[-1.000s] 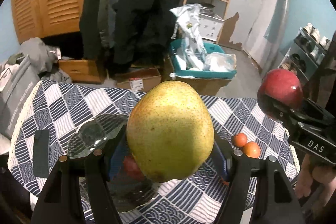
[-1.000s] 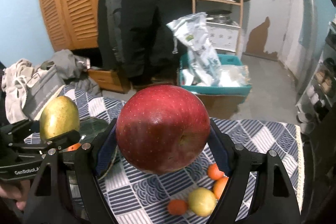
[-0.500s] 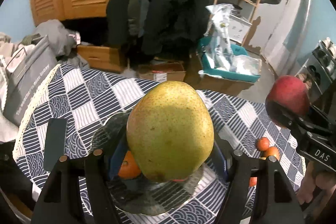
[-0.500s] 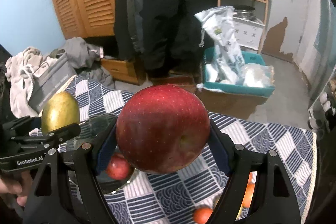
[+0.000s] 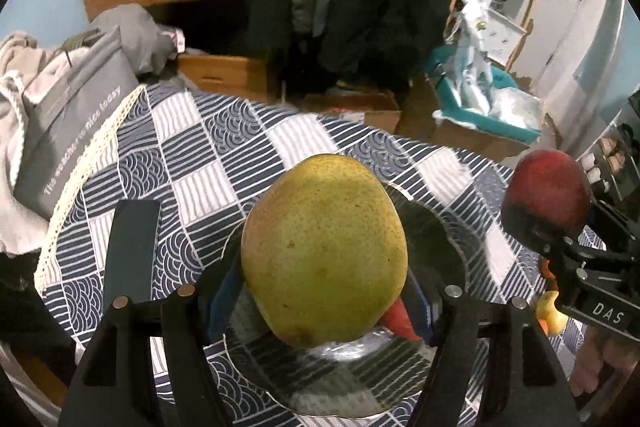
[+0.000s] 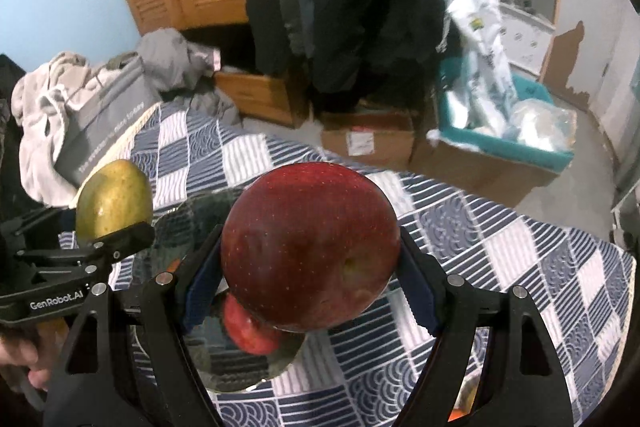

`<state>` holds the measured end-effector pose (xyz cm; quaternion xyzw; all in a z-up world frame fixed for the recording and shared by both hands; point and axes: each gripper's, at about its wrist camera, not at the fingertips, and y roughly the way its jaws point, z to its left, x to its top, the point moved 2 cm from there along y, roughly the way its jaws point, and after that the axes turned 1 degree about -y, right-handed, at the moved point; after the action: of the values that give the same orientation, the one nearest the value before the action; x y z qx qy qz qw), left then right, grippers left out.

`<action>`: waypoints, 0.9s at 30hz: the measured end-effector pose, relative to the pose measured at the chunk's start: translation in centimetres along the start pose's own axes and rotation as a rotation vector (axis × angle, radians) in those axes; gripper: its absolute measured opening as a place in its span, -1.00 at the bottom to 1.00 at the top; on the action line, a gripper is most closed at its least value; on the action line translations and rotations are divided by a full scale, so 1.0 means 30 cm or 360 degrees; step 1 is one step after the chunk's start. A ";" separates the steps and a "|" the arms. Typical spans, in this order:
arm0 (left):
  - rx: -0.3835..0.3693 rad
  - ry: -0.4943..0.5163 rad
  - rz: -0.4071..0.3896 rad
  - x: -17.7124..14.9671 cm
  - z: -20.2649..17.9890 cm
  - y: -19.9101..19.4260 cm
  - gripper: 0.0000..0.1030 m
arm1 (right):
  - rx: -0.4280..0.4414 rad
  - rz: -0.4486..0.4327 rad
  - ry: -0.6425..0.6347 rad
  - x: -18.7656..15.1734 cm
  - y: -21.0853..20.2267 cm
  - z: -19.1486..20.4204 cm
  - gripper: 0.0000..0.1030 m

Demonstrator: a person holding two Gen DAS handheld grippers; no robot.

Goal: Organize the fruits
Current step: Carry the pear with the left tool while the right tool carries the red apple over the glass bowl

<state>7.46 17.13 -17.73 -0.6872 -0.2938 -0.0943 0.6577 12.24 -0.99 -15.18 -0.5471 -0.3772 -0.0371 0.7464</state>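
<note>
Left wrist: left gripper [image 5: 320, 303] clamped on pear [image 5: 323, 250], now lowered over glass plate [image 5: 352, 383], possibly above an orange fruit. Right wrist: right gripper [image 6: 310, 287] clamps red apple [image 6: 310, 257], likewise nearer; small apple [image 6: 246, 329] already plated; release seems imminent

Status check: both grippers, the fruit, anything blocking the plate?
Left gripper shut on pear. Right gripper shut on red apple. Both above glass plate; small red fruit already on it.

pears 1 [image 5: 324, 247] | apples 2 [image 6: 310, 247] [image 6: 246, 329] | plates 1 [image 5: 340, 383]
</note>
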 end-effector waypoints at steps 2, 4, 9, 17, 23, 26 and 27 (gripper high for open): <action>0.0005 -0.0021 0.0036 -0.009 0.023 0.029 0.41 | 0.0016 0.0040 0.0001 -0.007 0.037 0.012 0.55; 0.0002 -0.0043 0.0062 -0.017 0.040 0.053 0.41 | 0.0025 0.0074 0.0005 -0.019 0.068 0.026 0.55; -0.0017 -0.0078 0.0117 -0.037 0.063 0.098 0.41 | 0.0055 0.0147 0.0018 -0.035 0.131 0.043 0.55; -0.0049 -0.0098 0.0190 -0.054 0.068 0.162 0.41 | 0.0091 0.0236 0.0029 -0.061 0.195 0.060 0.55; -0.0074 -0.0118 0.0262 -0.071 0.065 0.205 0.41 | 0.0118 0.0289 0.0037 -0.082 0.226 0.063 0.55; -0.0071 -0.0115 0.0284 -0.076 0.065 0.221 0.41 | 0.0134 0.0304 0.0038 -0.088 0.237 0.065 0.55; -0.0071 -0.0115 0.0287 -0.078 0.066 0.225 0.41 | 0.0143 0.0306 0.0042 -0.089 0.239 0.066 0.55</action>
<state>8.63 18.62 -24.90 -0.7284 -0.2521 -0.0164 0.6369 12.66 2.58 -22.23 -0.5462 -0.3143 0.0443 0.7752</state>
